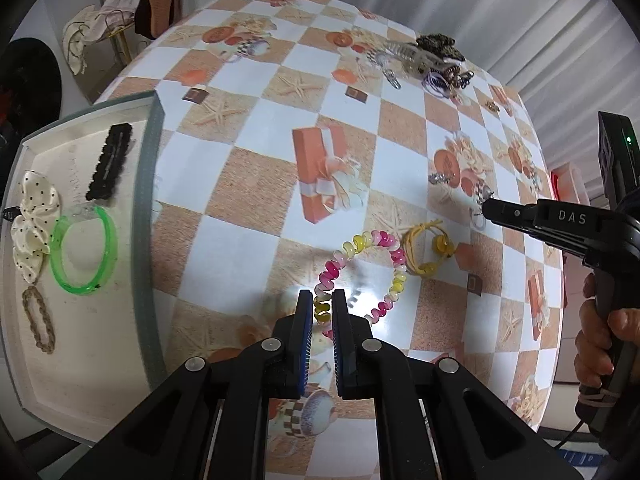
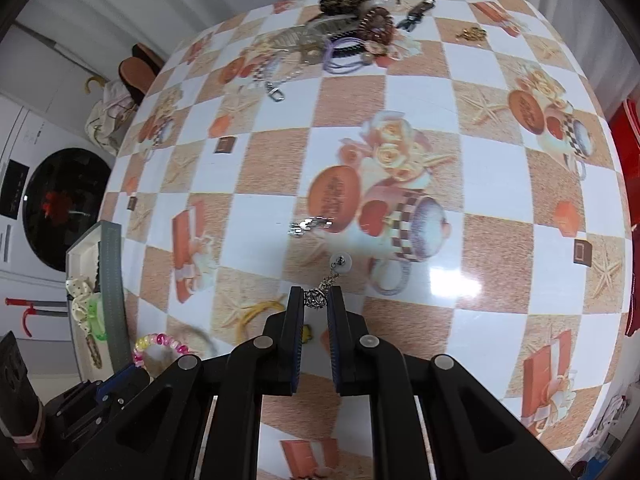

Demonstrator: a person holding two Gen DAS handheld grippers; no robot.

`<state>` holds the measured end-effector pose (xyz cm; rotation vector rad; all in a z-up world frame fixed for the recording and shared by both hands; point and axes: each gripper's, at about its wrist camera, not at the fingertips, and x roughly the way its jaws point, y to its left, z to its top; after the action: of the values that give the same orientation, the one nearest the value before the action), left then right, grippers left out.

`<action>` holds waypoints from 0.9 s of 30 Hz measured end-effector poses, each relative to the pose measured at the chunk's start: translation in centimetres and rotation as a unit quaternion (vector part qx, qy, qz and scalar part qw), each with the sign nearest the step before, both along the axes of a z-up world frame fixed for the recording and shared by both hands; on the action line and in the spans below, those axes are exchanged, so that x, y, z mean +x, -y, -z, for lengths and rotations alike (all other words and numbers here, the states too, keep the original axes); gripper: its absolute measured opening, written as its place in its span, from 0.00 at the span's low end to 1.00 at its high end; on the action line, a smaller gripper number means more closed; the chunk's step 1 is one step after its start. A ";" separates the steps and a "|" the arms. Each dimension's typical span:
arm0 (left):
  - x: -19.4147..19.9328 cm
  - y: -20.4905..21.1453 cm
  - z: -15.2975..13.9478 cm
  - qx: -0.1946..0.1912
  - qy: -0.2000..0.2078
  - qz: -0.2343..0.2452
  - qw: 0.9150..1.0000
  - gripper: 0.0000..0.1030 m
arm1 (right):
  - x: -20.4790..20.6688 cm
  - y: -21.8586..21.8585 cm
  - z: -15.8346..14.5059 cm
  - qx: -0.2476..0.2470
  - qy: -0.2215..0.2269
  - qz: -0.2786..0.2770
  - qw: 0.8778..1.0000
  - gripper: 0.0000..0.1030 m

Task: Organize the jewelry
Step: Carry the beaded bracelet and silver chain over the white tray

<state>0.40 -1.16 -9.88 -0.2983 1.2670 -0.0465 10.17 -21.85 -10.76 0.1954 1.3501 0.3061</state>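
At the bottom centre of the left wrist view, the left gripper [image 1: 322, 300] is clenched on a pink, white and yellow coil bracelet [image 1: 362, 276], whose loop hangs out over the checked tablecloth [image 1: 256, 168] just beside a yellow hair tie [image 1: 428, 250]. At the bottom centre of the right wrist view, the right gripper [image 2: 315, 298] is pinched on a small silver earring [image 2: 320, 294], its chain and round white backing trailing up from the fingertips. At the left edge of the left view a white tray [image 1: 150, 208] holds a green bangle [image 1: 84, 254], a dotted cream bow [image 1: 32, 216], a black clip [image 1: 110, 166] and a brown braided ring [image 1: 38, 320], while a heap of jewelry [image 2: 348, 34] lies at the top of the right view.
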 end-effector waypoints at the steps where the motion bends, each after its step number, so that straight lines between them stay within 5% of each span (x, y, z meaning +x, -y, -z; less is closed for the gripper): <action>1: 0.0 -0.2 -0.1 0.000 0.002 -0.001 1.000 0.14 | -0.1 -0.3 -0.1 0.001 0.001 -0.002 1.000 0.12; 13: -2.6 -5.1 -2.2 -0.005 0.031 -0.035 0.999 0.14 | -1.7 -5.1 -2.1 0.006 0.023 -0.026 0.999 0.12; 27: -9.1 -14.2 -3.0 0.005 0.038 -0.114 0.993 0.14 | -5.2 -16.3 -4.3 0.028 0.039 -0.106 0.993 0.12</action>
<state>-8.68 13.07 -6.85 -0.4278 1.1508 0.1432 5.01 -5.53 -6.49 0.0866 1.2864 0.5253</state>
